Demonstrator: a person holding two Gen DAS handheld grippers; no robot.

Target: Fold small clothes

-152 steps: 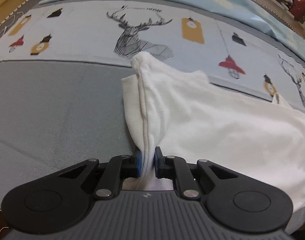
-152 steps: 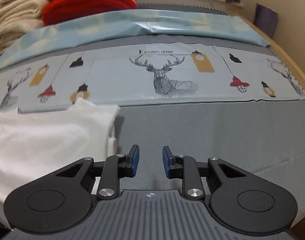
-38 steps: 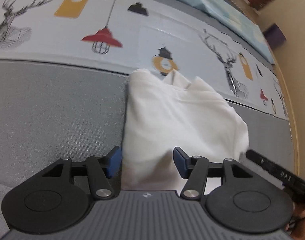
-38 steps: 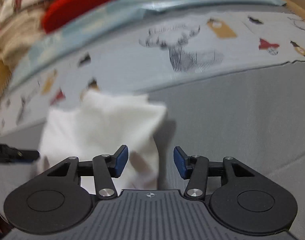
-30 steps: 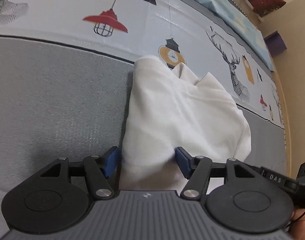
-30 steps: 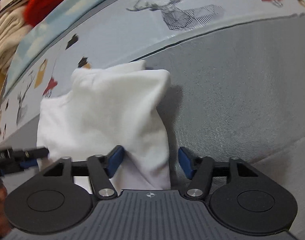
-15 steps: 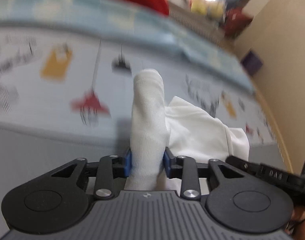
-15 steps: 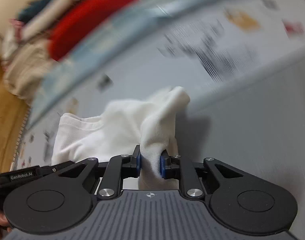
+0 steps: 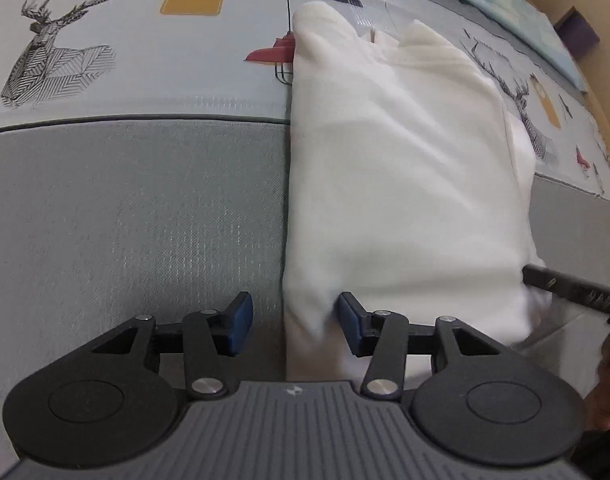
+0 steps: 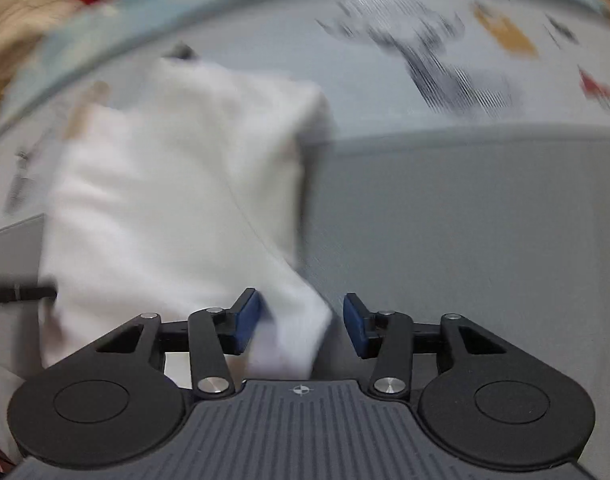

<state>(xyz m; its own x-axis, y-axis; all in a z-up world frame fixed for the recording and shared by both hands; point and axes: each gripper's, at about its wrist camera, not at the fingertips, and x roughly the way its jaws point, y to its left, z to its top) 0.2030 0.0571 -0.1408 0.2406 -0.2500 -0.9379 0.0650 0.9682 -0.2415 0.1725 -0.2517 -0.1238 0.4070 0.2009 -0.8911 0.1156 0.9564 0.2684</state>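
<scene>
A folded white garment (image 9: pixel 405 184) lies flat on the grey bed cover, its far end over the printed sheet. My left gripper (image 9: pixel 293 322) is open, its jaws either side of the garment's near left corner. In the right wrist view, which is blurred by motion, the same garment (image 10: pixel 177 200) lies left of centre. My right gripper (image 10: pixel 301 326) is open with the garment's near right corner between its jaws. The other gripper's tip shows at each view's edge (image 9: pixel 573 288) (image 10: pixel 17 292).
A pale blue sheet with deer and lamp prints (image 9: pixel 105 40) runs across the far side. Grey cover (image 9: pixel 125 220) lies left of the garment and also right of it (image 10: pixel 465 220). Red and beige bedding (image 10: pixel 33 4) is piled at the far left.
Half a second ago both grippers were shut on the lifted garment. Now both have opened and the garment lies flat on the cover, folded over.
</scene>
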